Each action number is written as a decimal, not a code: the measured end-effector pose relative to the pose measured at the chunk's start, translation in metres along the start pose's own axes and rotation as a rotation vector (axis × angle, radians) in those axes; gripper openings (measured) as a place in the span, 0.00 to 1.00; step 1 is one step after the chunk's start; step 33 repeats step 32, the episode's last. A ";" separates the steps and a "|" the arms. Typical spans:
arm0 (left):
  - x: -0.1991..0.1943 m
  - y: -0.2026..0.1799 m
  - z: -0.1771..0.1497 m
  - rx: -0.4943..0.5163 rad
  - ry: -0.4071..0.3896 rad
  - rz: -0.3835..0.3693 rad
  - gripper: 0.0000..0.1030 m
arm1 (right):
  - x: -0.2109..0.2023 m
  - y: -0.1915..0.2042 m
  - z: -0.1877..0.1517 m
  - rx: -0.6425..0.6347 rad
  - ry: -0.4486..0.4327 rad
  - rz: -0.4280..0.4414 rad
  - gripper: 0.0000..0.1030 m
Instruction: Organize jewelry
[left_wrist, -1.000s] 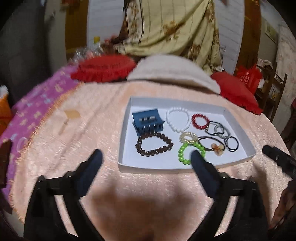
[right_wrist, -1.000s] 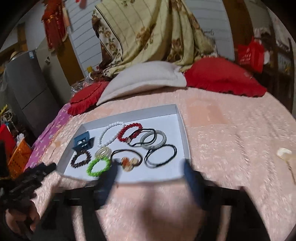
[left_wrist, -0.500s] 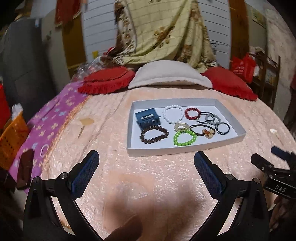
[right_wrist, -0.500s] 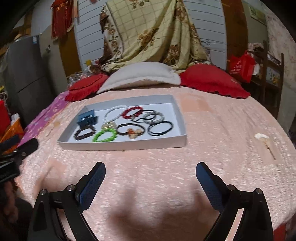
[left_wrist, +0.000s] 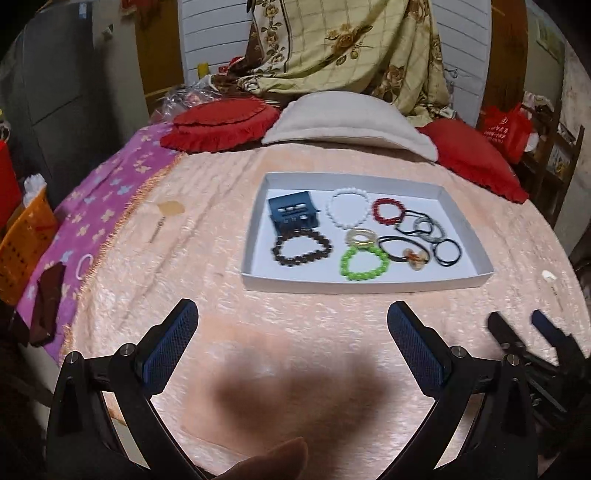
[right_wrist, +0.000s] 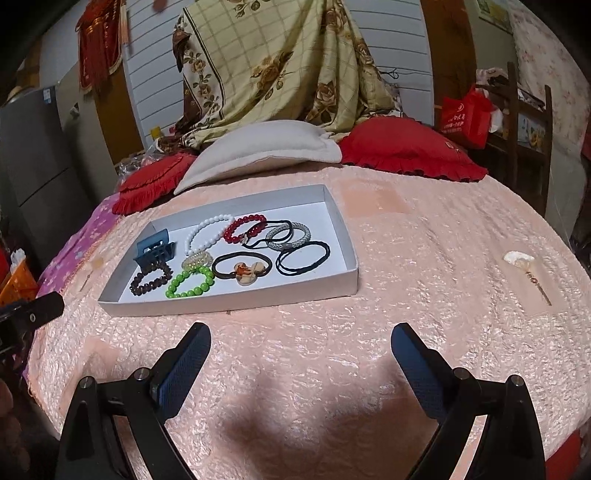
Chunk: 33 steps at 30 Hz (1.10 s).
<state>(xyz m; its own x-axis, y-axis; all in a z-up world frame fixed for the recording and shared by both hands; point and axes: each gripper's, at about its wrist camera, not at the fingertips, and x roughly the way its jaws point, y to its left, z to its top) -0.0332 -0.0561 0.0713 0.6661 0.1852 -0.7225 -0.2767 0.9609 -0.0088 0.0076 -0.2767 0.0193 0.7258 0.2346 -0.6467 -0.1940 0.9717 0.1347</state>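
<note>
Both hand-held grippers, left (left_wrist: 291, 319) & right (right_wrist: 301, 341), spread wide, empty; white tray (left_wrist: 364, 285) w/ bead bracelets, hair ties

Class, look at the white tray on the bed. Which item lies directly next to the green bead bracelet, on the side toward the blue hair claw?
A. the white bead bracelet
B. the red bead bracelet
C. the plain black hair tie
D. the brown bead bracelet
D: in the tray, the brown bead bracelet lies beside the green bead bracelet, just in front of the blue hair claw.
</note>
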 end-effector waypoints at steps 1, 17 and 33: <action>0.001 -0.003 -0.002 -0.002 0.001 0.000 1.00 | 0.001 0.001 0.000 -0.005 0.004 0.000 0.94; 0.037 -0.007 -0.029 0.033 0.019 0.026 1.00 | 0.006 0.001 -0.010 -0.061 0.042 -0.027 0.94; 0.034 -0.008 -0.031 0.038 0.009 -0.038 1.00 | 0.011 0.012 -0.013 -0.094 0.056 -0.035 0.94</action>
